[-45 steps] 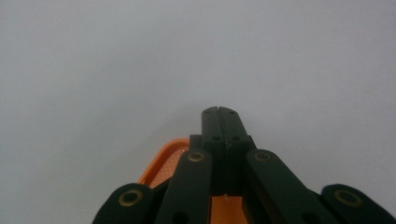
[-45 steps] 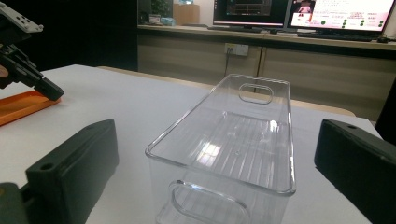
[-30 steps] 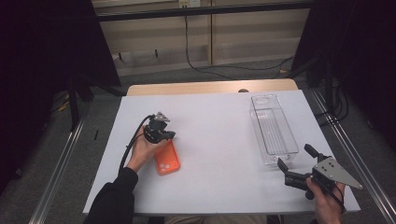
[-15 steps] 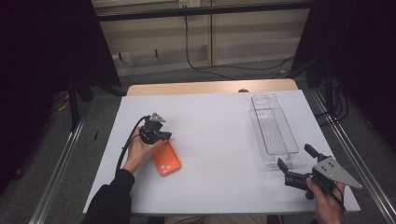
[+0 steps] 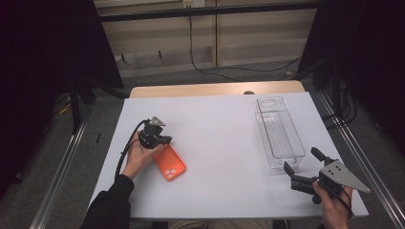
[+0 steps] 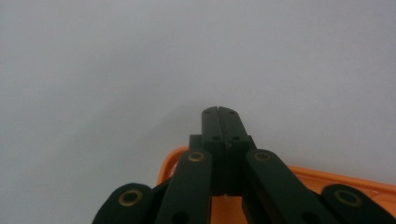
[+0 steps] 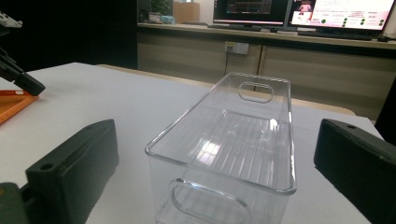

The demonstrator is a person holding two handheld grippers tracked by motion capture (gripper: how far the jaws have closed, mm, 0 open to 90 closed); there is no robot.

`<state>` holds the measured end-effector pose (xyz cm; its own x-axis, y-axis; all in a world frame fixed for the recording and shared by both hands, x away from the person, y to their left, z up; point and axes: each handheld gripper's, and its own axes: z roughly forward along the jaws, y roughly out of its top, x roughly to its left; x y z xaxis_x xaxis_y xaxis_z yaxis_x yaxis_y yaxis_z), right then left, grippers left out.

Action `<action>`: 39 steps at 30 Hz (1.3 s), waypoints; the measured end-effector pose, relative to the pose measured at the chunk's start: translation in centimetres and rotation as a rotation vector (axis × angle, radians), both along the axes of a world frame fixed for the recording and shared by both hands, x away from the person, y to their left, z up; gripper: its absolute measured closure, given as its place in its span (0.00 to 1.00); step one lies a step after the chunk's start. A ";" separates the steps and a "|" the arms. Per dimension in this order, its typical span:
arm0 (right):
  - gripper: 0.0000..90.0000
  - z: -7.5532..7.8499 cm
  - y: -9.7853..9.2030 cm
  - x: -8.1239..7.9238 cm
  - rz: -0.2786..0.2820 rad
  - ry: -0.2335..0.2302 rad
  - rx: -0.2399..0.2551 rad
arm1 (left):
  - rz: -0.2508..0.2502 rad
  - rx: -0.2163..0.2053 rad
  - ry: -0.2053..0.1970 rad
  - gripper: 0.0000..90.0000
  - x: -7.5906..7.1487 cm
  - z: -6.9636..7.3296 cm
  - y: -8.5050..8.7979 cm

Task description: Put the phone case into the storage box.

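Note:
An orange phone case [image 5: 170, 163] lies flat on the white table [image 5: 219, 143], left of the middle. My left gripper [image 5: 164, 140] sits at the case's far end, held in a hand, its jaws shut with nothing between them. In the left gripper view the shut left gripper [image 6: 218, 112] pokes out past the edge of the phone case [image 6: 336, 182] over bare table. At the front right my right gripper [image 5: 302, 161] stands open, aimed at the near end of a clear plastic bin [image 5: 279, 133]. The bin [image 7: 233, 135] is empty and stands apart from my right gripper [image 7: 212, 168].
The long clear bin runs front to back on the table's right side. A wooden strip [image 5: 215, 89] edges the table's far side. Black frames and cables stand on the floor beyond. In the right gripper view the left gripper [image 7: 18, 74] and the case [image 7: 11, 105] show at far left.
My left gripper has shifted a little to the left at the case's far end. The phone case, the bin and the right gripper have stayed put.

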<state>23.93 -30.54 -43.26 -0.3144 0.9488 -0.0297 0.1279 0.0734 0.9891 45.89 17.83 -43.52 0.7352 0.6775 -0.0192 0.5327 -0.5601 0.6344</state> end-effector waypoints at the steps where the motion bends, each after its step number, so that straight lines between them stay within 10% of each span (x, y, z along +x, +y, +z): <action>1: 0.00 0.0 0.0 0.0 -0.001 -0.001 -0.001 | 0.006 -0.005 -0.005 1.00 -0.1 -0.1 0.1; 39: 0.00 0.1 0.0 -0.1 0.005 -0.004 0.008 | 0.038 -0.037 -0.004 1.00 -1.8 -0.2 2.9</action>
<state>23.84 -30.56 -43.20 -0.3193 0.9473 -0.0238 0.1234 0.0665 0.9901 44.06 20.75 -43.67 0.7092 0.7038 -0.0413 0.5503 -0.5159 0.6565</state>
